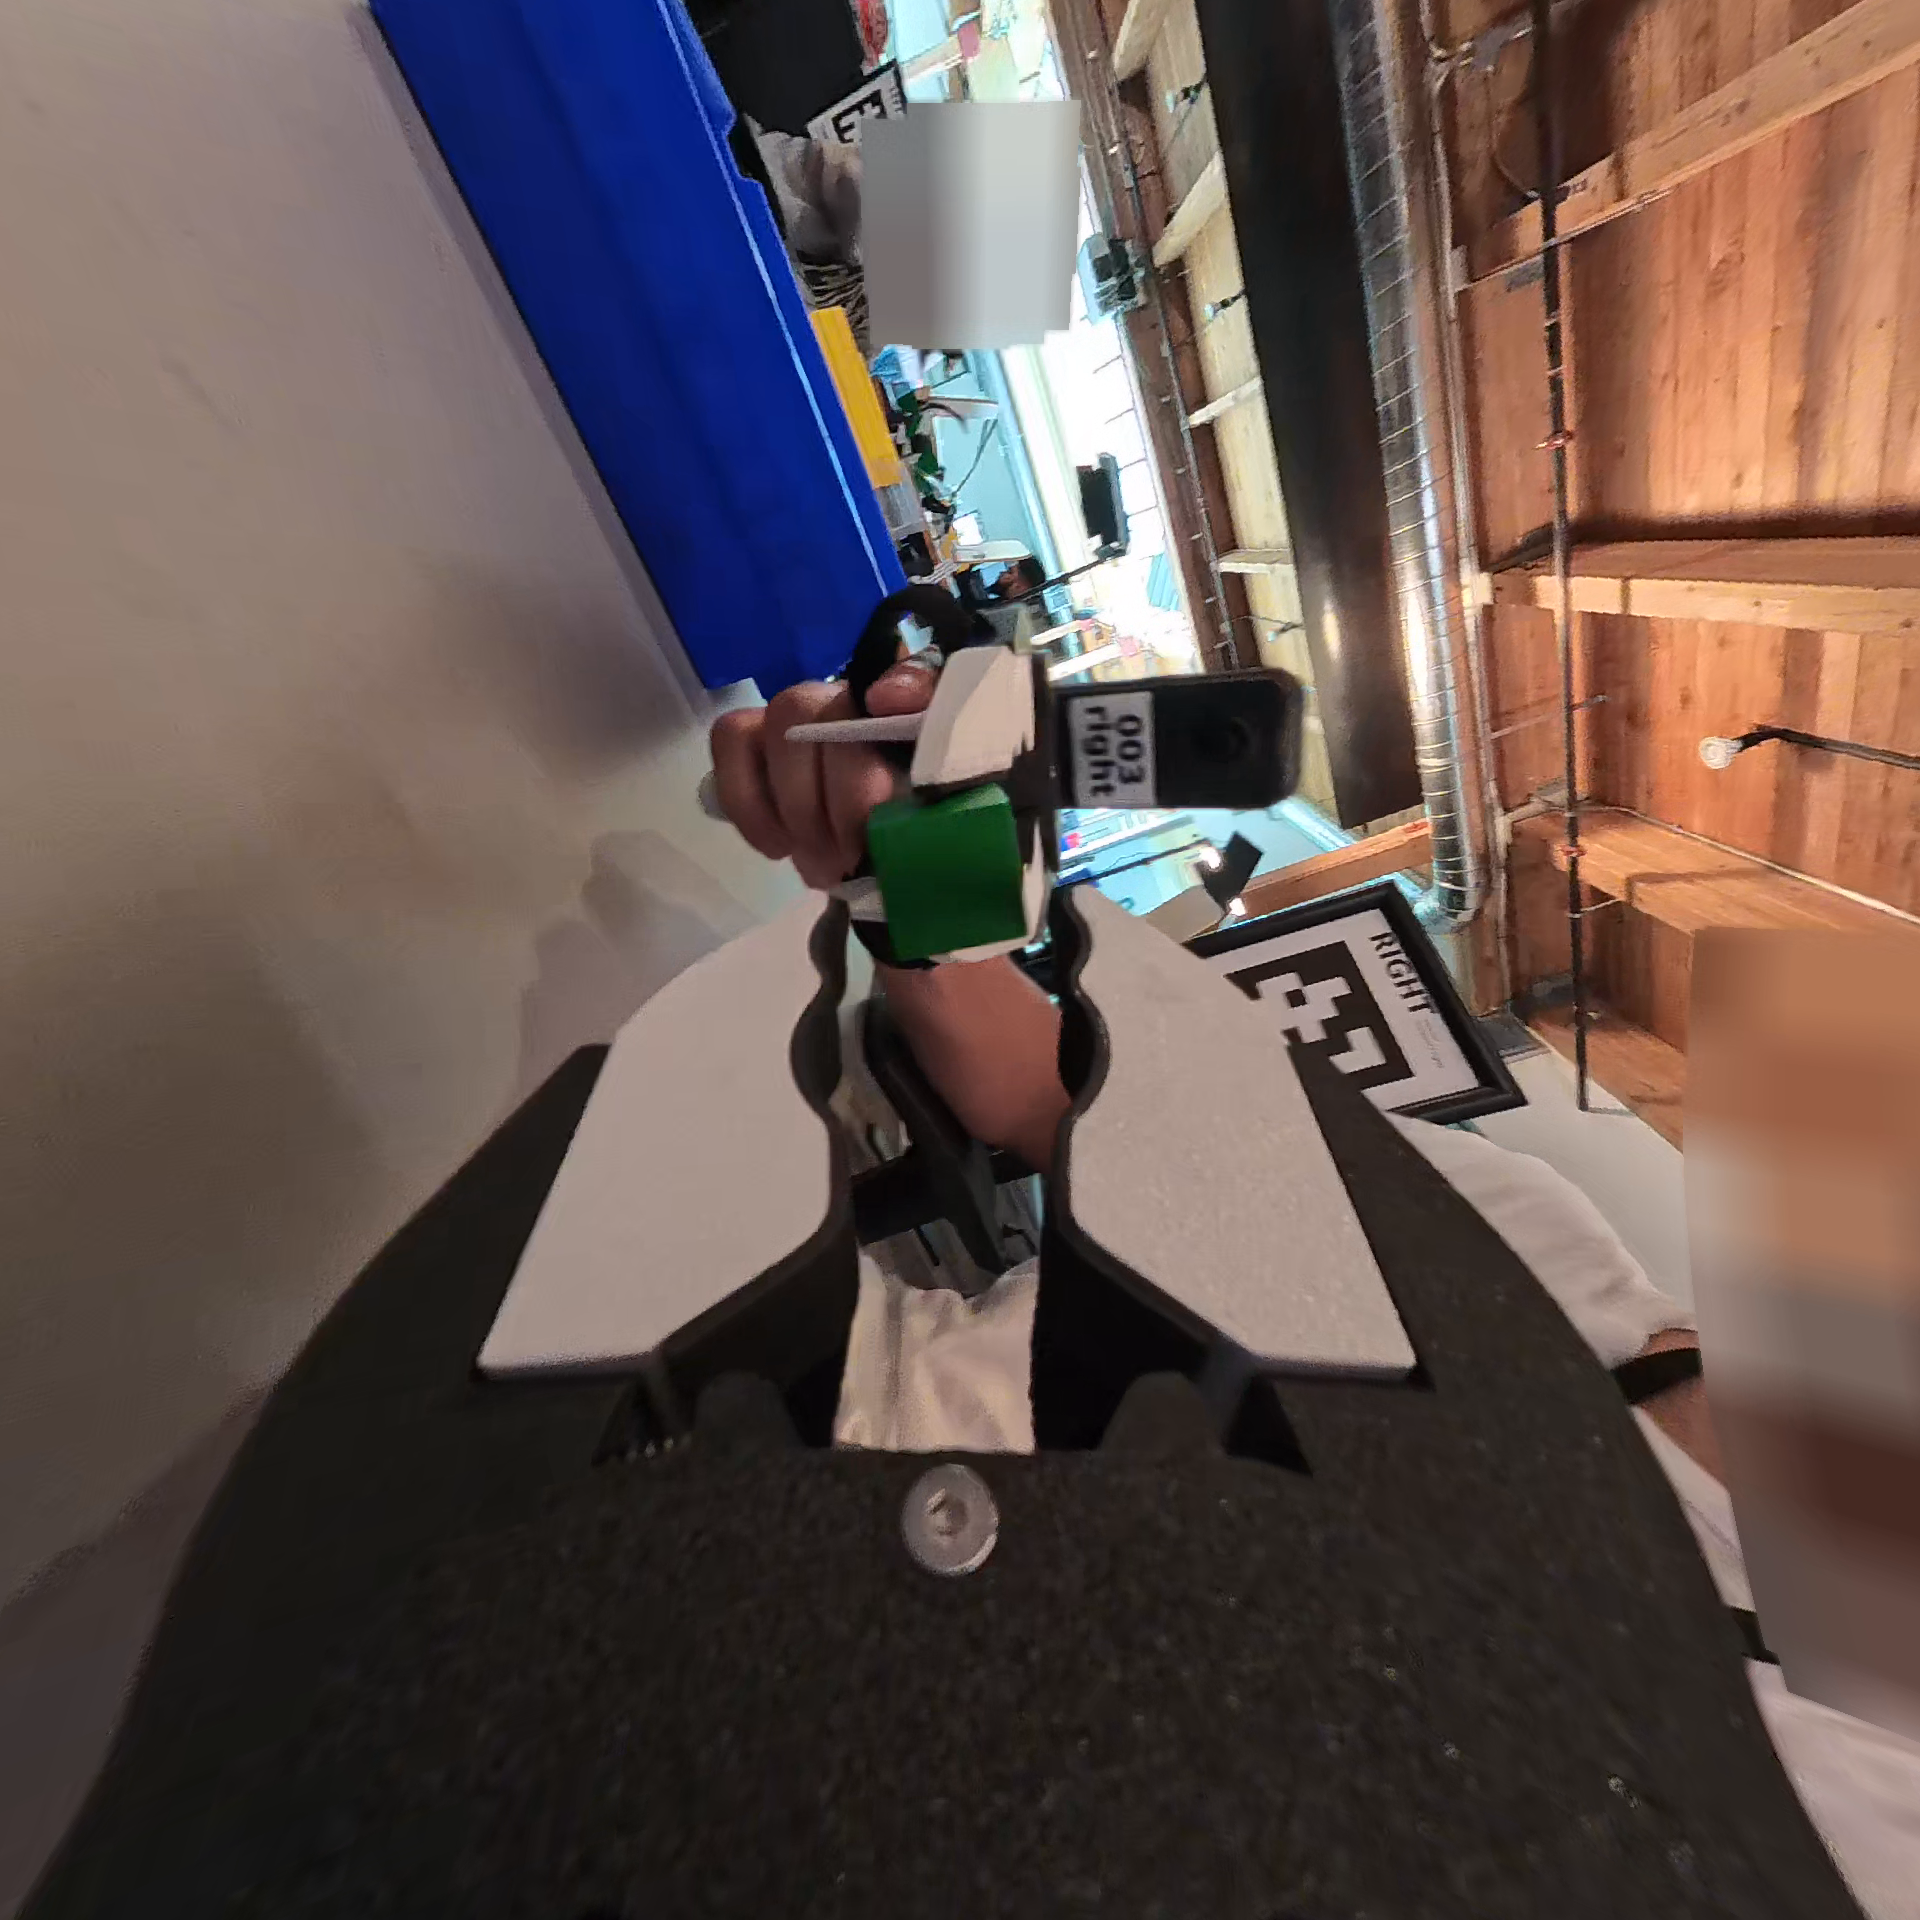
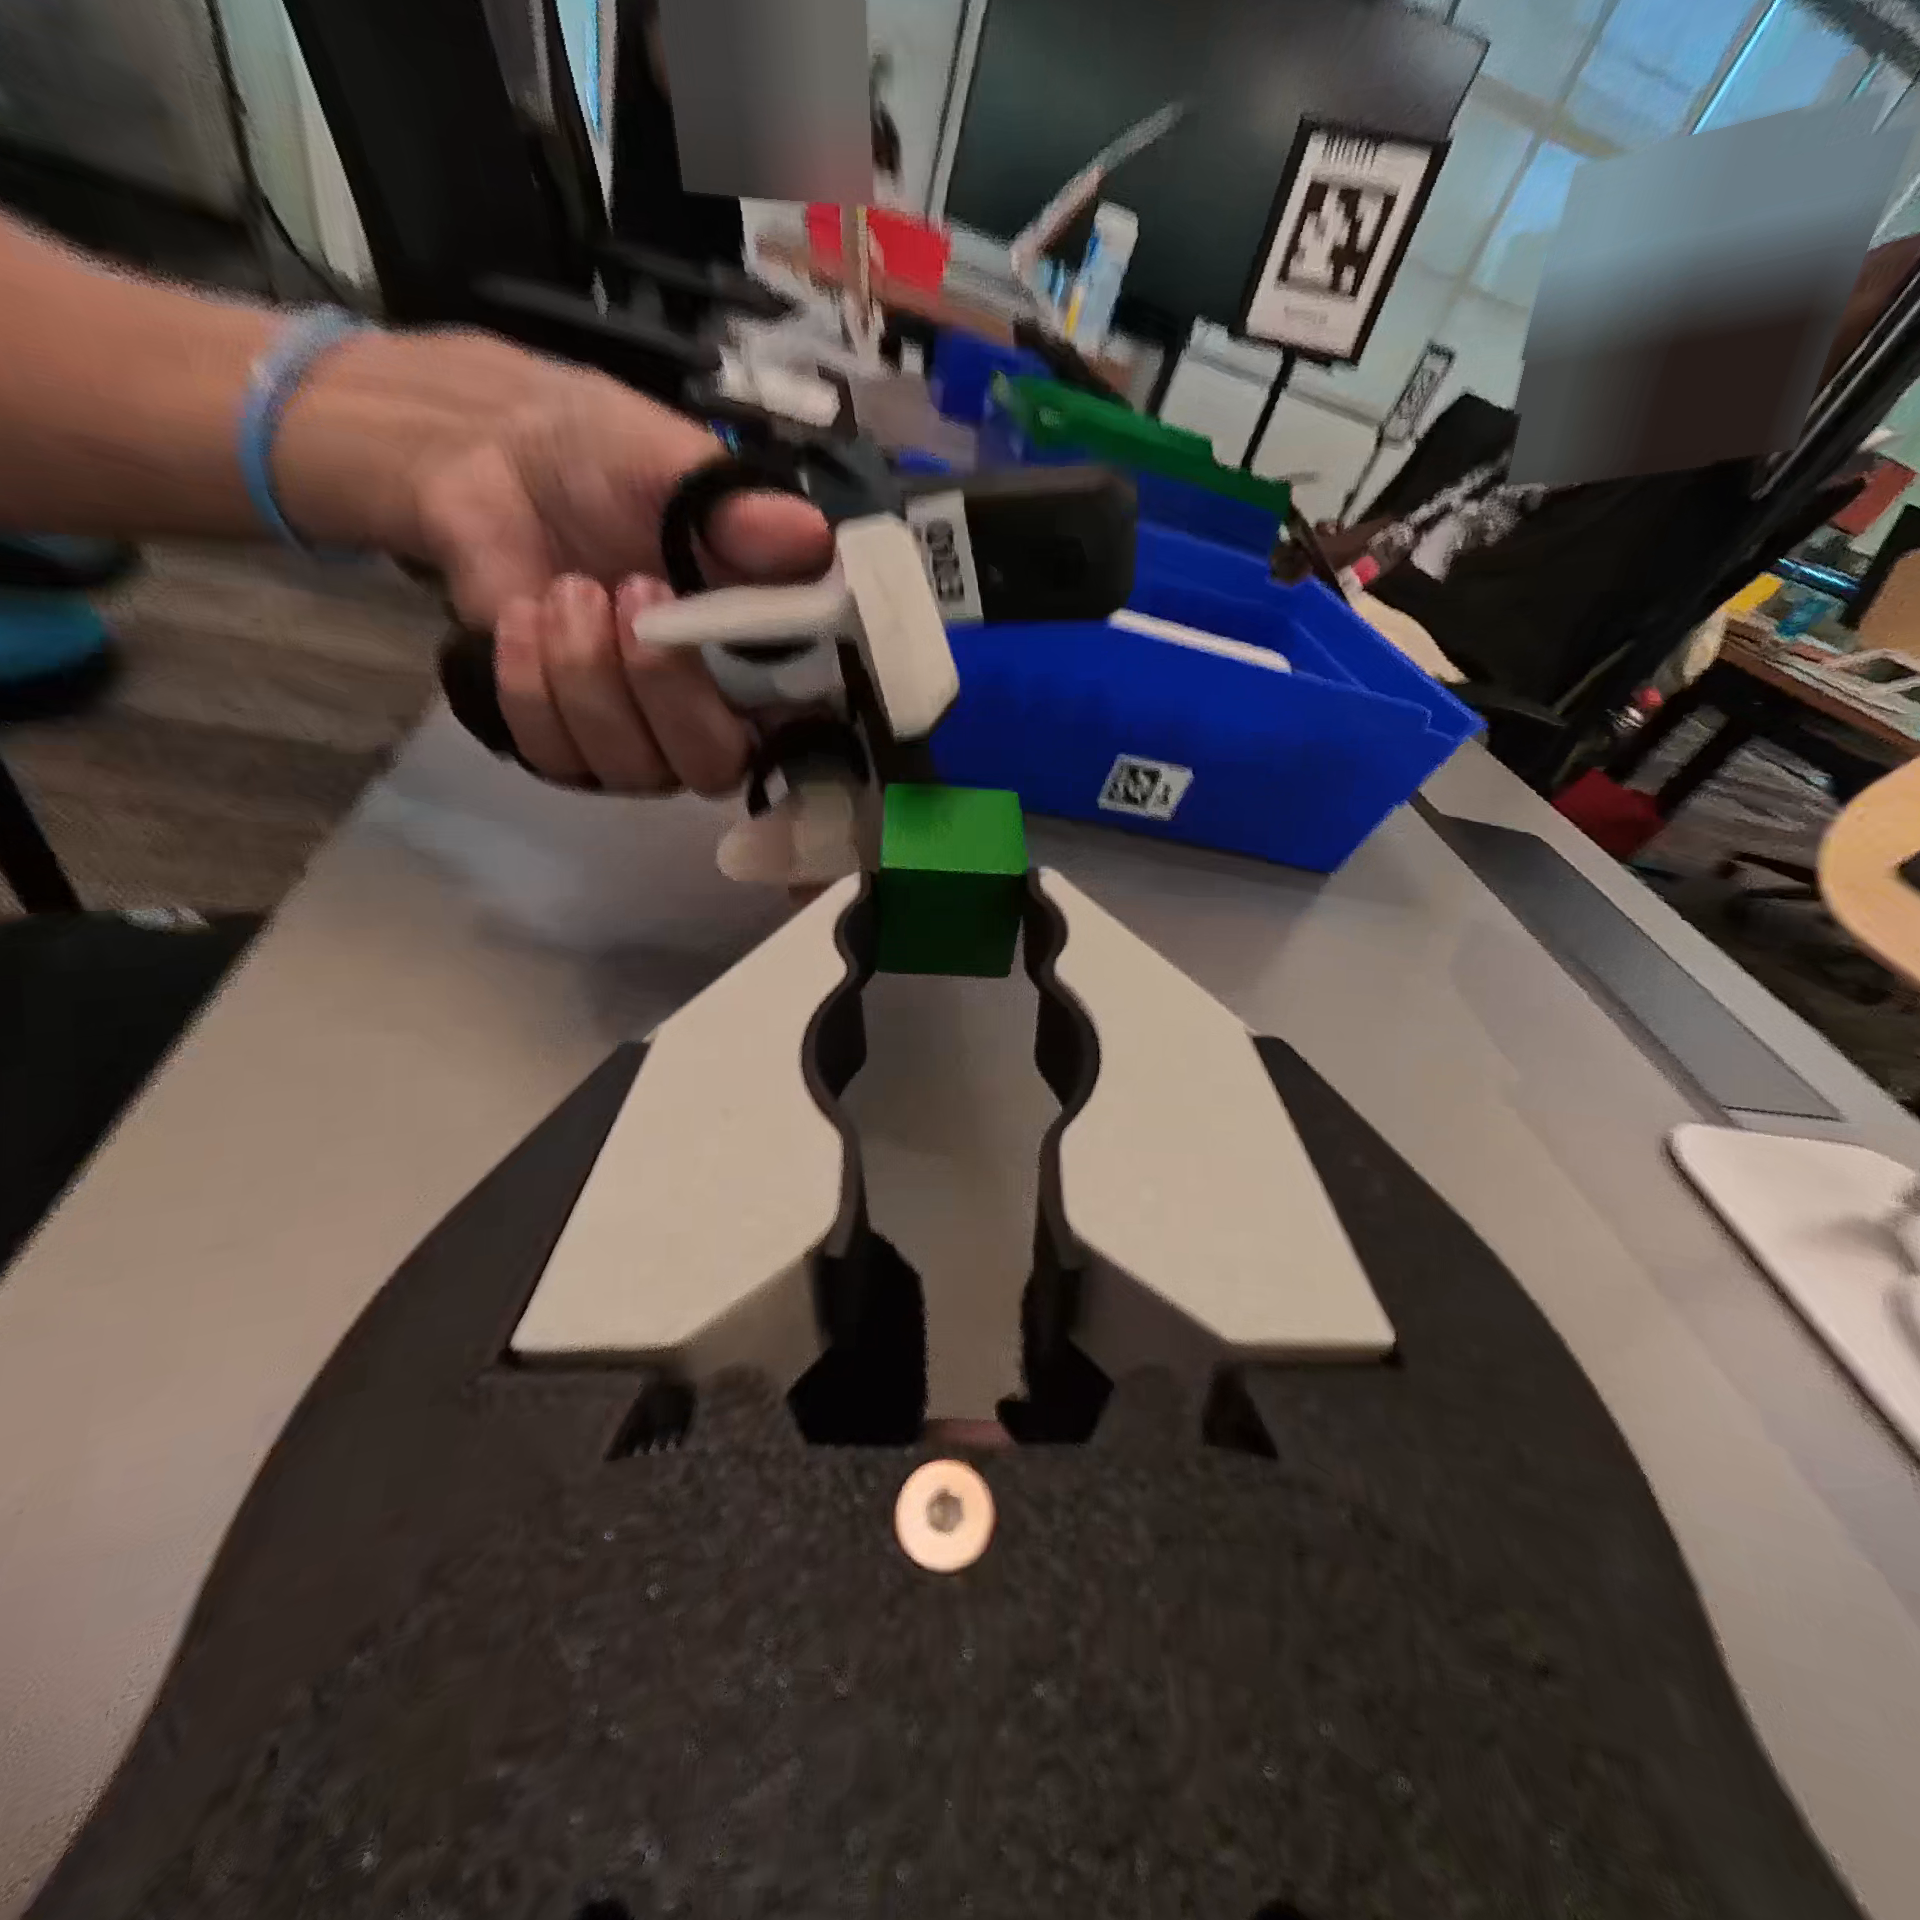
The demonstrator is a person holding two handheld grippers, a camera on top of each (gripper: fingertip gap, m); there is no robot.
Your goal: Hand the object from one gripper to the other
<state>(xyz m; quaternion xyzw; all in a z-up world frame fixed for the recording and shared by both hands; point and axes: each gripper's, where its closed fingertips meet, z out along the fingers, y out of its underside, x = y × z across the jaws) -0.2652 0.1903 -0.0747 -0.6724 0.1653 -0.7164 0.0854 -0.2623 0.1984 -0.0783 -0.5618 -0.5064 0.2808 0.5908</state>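
Green block (image 2: pixel 948 883) is being clamped between the fingertips of the right gripper (image 2: pixel 948 920), clear above the grey table (image 2: pixel 312 1039), with a blue bin (image 2: pixel 1195 717) lying at 1 o'clock behind it. The left gripper (image 1: pixel 951 935) is being held with its fingers apart. The block is sitting just beyond their tips at 12 o'clock, apparently untouched by them. The handover is judged as not yet completed. The left fingers are best being squared to the block's free faces and closed firmly on them while the right clamp is being kept on.
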